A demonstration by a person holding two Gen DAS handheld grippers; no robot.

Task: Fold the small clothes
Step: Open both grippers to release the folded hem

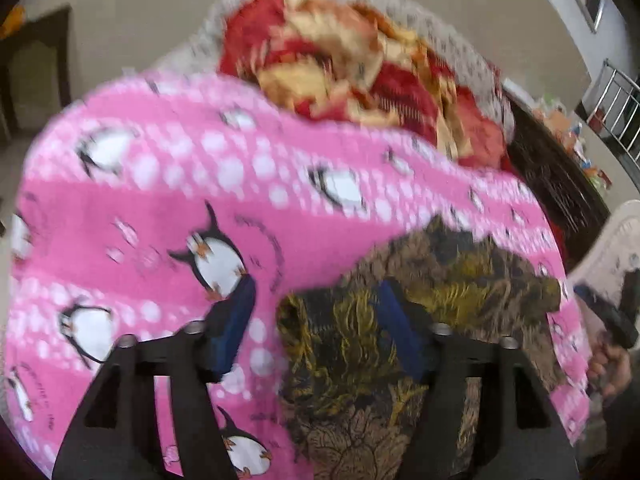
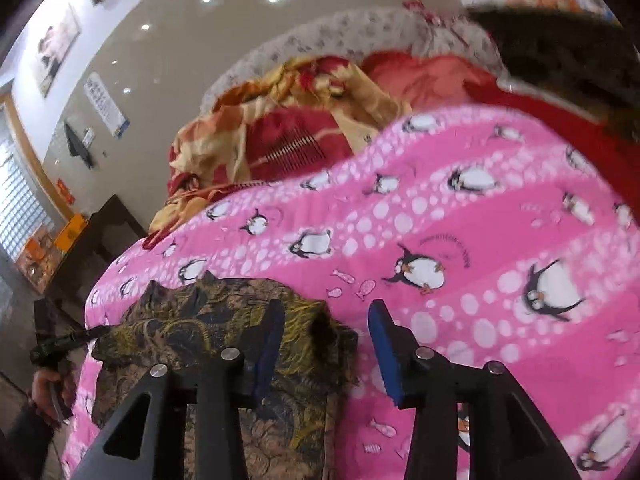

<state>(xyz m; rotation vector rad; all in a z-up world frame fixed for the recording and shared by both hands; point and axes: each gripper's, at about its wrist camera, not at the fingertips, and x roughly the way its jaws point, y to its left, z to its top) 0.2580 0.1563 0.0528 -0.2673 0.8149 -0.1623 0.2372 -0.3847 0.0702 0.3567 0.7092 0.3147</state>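
A dark, yellow-patterned small garment (image 1: 400,320) (image 2: 224,344) lies crumpled on a pink penguin-print blanket (image 1: 160,200) (image 2: 460,240), its lower part cut off by the frame edge. The left hand-held gripper (image 1: 316,324) and right hand-held gripper (image 2: 328,344) hover over it, jaws spread and empty. Beyond, a red-and-cream quilt (image 1: 348,68) (image 2: 280,132) blurs in a heap.

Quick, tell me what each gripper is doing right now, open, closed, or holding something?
Left gripper: open, holding nothing, over the dark patterned garment.
Right gripper: open, holding nothing, at the garment's edge above the pink penguin blanket.
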